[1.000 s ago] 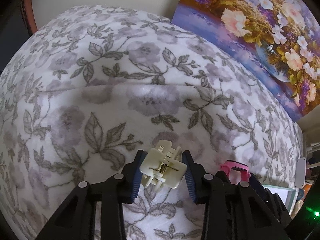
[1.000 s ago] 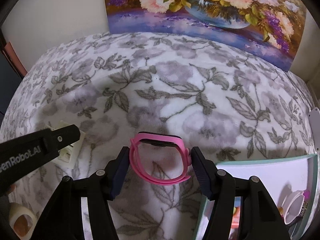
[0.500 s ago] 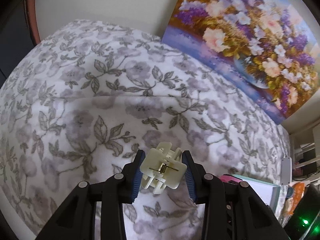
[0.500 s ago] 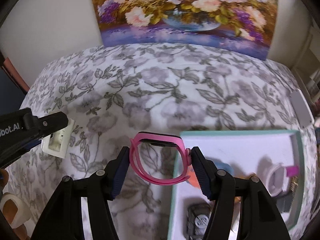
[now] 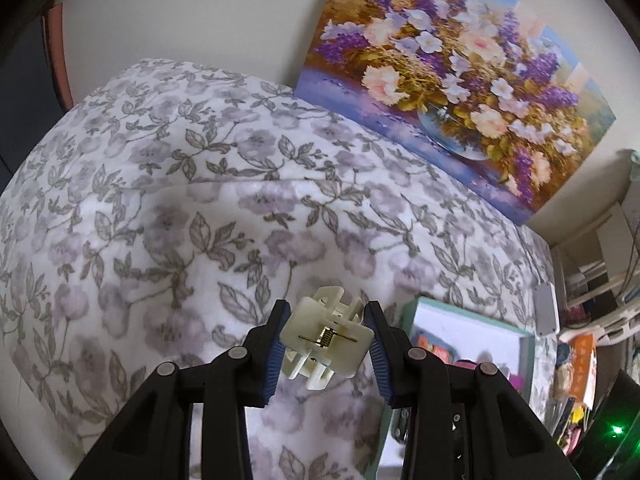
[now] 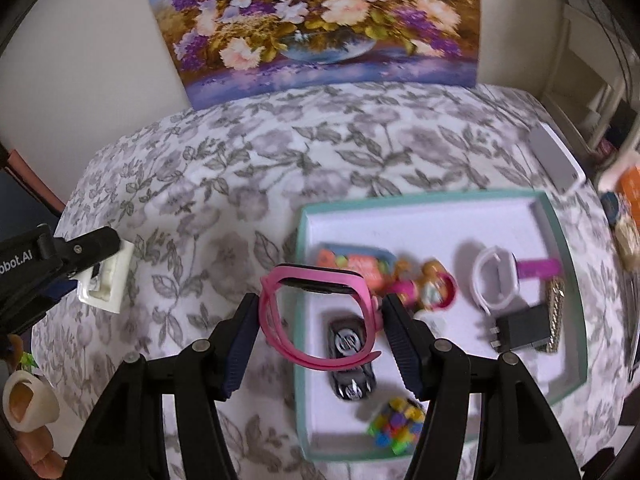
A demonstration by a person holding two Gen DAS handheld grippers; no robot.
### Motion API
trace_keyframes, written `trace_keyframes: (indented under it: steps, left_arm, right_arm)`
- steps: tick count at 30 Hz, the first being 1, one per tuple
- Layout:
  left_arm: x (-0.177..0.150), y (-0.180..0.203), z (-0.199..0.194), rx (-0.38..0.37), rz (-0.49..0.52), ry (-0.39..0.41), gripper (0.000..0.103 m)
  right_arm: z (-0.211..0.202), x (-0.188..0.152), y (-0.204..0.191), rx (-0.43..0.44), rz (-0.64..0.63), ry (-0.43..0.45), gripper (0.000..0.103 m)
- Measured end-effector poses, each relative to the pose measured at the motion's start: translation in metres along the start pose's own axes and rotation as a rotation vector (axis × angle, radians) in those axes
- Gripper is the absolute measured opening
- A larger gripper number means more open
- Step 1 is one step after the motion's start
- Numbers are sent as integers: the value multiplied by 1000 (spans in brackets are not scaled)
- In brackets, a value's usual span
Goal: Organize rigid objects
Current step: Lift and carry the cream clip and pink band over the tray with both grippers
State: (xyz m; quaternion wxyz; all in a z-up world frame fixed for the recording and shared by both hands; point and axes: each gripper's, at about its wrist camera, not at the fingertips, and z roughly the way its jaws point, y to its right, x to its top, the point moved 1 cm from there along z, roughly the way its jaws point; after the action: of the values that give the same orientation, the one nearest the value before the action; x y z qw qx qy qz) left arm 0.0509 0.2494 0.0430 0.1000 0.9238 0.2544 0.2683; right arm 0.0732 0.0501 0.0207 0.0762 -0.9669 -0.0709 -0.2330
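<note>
Over fuzzy floral blanket (image 6: 248, 168), right gripper (image 6: 320, 316) pinches looped pink rubbery band (image 6: 316, 320).

Floral blanket (image 6: 248, 168) left of the teal tray (image 6: 560, 224): bare, open passage. Tray's far strip unoccupied. Its near half is crowded: toy car (image 6: 352, 352), white band (image 6: 494, 280), black adapter (image 6: 520, 328), coloured cube (image 6: 396, 424). Painting (image 6: 320, 20) blocks the far edge.

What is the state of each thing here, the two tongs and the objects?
Left tongs: shut on cream hair clip, held above the bedspread.
Right tongs: shut on pink wristband, held over the tray's left edge.
Tray: open, partly filled.
Toy car: lying in tray.
White watch: lying in tray.
</note>
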Motion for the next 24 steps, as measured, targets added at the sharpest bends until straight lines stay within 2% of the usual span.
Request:
trace_keyframes:
  steps: [6, 10, 15, 22, 24]
  left_arm:
    - [-19, 12, -9, -21, 37, -2, 41]
    - [-36, 29, -13, -29, 94, -9, 41]
    - [-55, 54, -9, -50, 163, -43, 41]
    - [-82, 94, 6, -60, 269, -102, 41]
    - [-90, 105, 14, -50, 303, -129, 41]
  right_arm:
    - [-16, -10, 23, -34, 37, 16, 64]
    - [-26, -14, 42, -33, 73, 30, 64]
    - [-32, -20, 68, -79, 117, 30, 64]
    - [-14, -27, 113, -179, 200, -46, 64]
    - [-10, -29, 123, -182, 225, -64, 64]
